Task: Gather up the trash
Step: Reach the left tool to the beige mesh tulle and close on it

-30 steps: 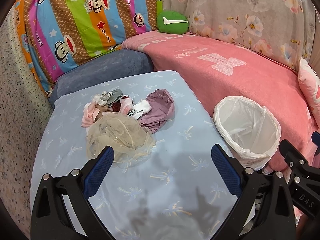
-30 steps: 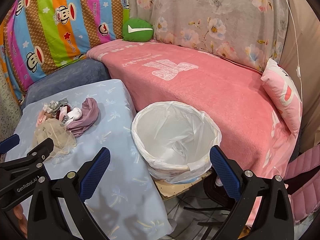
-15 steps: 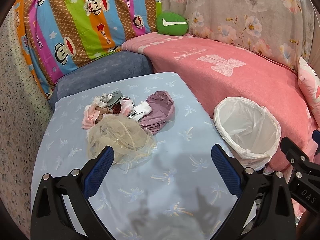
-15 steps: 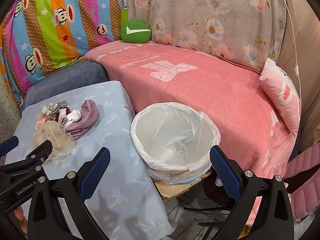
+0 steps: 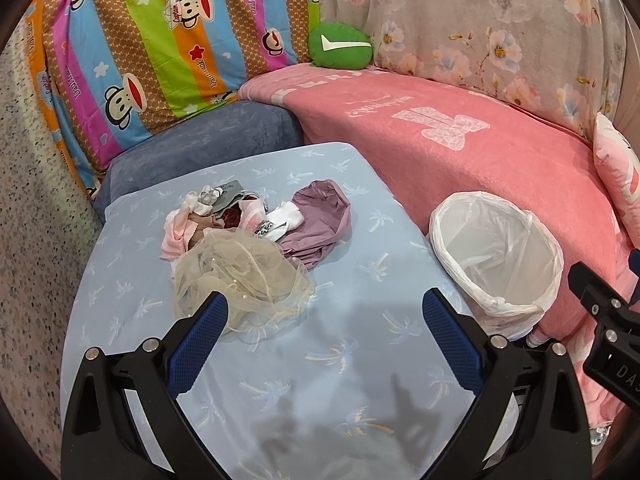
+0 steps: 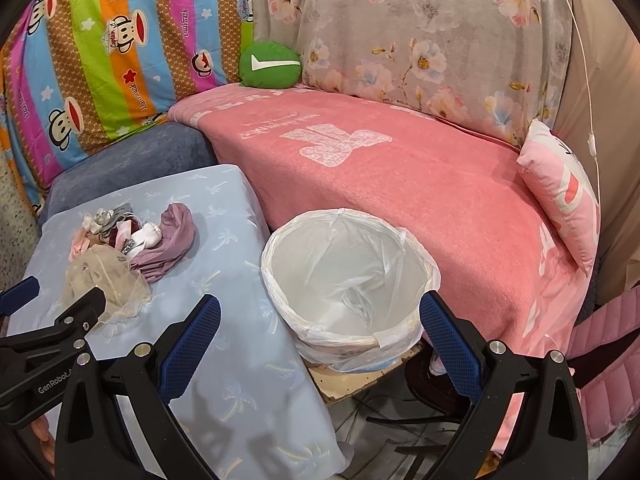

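Tulle, beige and wispy, makes up the near end of the pile [image 5: 256,248] on the blue-covered table [image 5: 352,364], and it is probably the likeliest source of trouble. The net [image 5: 240,280] looks loose and springy, so a pinch may catch only a fold, and the rest could trail, snag the purple cloth [image 5: 320,220] touching it, and drag that along or drop it short of the bin [image 5: 496,256]. Small socks and scraps lie tangled behind the net; a grab there may lift several pieces at once or scatter them over the table edge.

Both tools are released. The left gripper [image 5: 324,320] has its jaws spread wide and hovers above the table, its left finger just in front of the net and grasping nothing. The right gripper [image 6: 320,324] is likewise spread and empty, held in front of the bin.

Another risk is the bin itself. It stands off the table, beside its right edge and against the pink blanket [image 6: 400,184], on what looks like a scrap of board. It seems light, so a knock from a finger might tip it, and a drop made too early would land in the gap between table and bin.

White liner covers the bin's wall and folds over its rim. Nothing lies inside it; only crumpled plastic shows at the bottom.
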Demonstrator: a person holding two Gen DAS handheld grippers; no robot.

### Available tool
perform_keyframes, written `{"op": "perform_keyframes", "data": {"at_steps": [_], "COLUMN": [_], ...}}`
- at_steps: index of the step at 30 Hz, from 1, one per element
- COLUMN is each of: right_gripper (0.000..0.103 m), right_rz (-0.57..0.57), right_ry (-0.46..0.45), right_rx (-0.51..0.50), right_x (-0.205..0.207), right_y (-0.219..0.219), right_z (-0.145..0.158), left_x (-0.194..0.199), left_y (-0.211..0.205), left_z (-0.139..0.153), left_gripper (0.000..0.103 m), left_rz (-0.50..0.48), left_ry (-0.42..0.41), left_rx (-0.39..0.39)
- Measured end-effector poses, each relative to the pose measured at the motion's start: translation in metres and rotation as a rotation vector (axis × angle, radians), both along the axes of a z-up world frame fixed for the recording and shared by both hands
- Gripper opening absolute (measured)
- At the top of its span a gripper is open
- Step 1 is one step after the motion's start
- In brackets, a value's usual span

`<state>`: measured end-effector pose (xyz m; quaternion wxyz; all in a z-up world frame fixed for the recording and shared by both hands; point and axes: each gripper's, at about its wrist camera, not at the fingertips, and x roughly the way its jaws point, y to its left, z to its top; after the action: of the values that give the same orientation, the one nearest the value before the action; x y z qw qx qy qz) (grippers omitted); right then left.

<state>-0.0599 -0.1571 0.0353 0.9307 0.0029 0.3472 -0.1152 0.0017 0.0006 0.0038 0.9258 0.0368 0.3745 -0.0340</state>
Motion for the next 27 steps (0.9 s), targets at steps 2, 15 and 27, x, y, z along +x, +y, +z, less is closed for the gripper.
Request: {"op": "perform_keyframes", "data": {"at_steps": [2,15,27], "right_gripper": [0.096,0.096,0.096], "right_rz": [0.006,0.031,0.080], "right_ry": [-0.002,0.007,0.019], "right_rx": [0.002,0.005,0.019], "right_x": [0.003,0.031,0.072], "right_y": [0.003,0.033,0.078], "right_z": [0.001,-0.011,-0.030], "left_x": [0.002,0.024,0.057], "left_y": [0.003,0.049,0.114], "left_z": [-0.002,-0.028,-0.066], "left_gripper": [0.094,0.093,0.093], "left_rz": [-0.010,0.050,0.152], "left_ry": [0.002,0.029,0.115], "left_rx": [0.007,-0.001,-0.136]}}
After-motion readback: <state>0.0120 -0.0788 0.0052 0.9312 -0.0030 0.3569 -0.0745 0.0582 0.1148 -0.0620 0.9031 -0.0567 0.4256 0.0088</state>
